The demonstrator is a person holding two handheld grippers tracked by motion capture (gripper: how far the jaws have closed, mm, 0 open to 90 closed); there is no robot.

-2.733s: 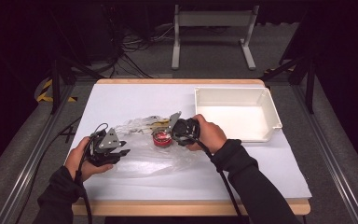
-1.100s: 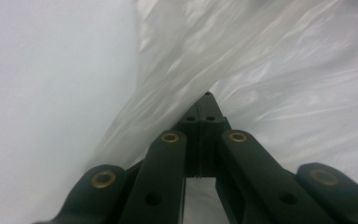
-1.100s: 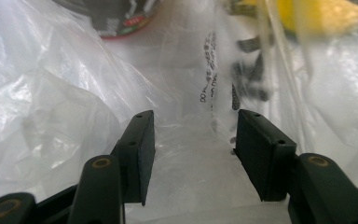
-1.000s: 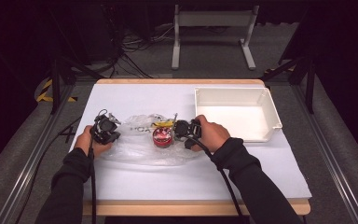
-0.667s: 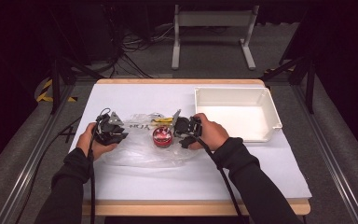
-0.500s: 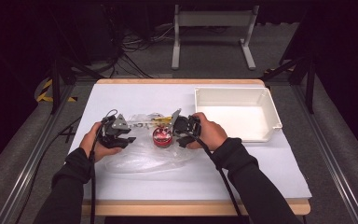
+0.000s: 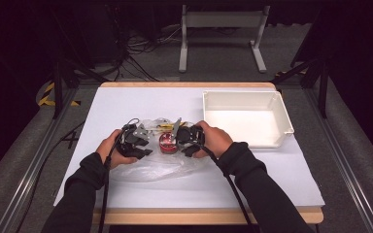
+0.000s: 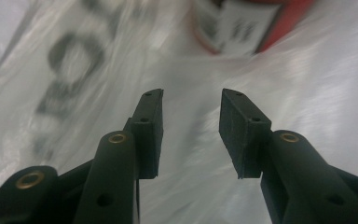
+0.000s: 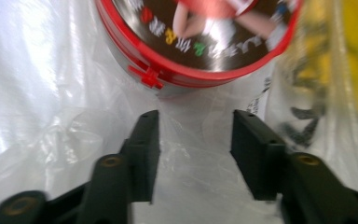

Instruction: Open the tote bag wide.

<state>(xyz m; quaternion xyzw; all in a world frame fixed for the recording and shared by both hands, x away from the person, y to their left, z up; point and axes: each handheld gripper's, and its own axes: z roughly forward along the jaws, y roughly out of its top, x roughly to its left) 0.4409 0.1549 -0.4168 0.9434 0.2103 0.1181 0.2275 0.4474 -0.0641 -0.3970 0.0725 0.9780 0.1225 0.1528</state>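
Note:
A round red-rimmed tub (image 7: 167, 142) (image 9: 200, 42) lies inside a clear plastic bag (image 7: 160, 165) spread on the white table (image 7: 141, 99). In the high view my left gripper (image 7: 144, 144) is just left of the tub and my right gripper (image 7: 178, 141) is just right of it, and they face each other. Seen in the left gripper view, my left gripper (image 8: 191, 100) stands open over printed bag film (image 8: 74, 70); its jaws parted from shut, then drew in slightly. My right gripper (image 9: 196, 116) is open close before the tub, and its jaws have just been closing with only film between them.
A white tray (image 7: 277, 104) stands at the right of the table, apart from the bag. Something yellow (image 7: 164, 127) (image 9: 354, 56) lies in the bag behind the tub. Cables trail from both grippers toward the table's near edge.
My left hand has moved right across the bag toward the tub, and its jaws now stand apart. The right hand has stayed beside the tub.

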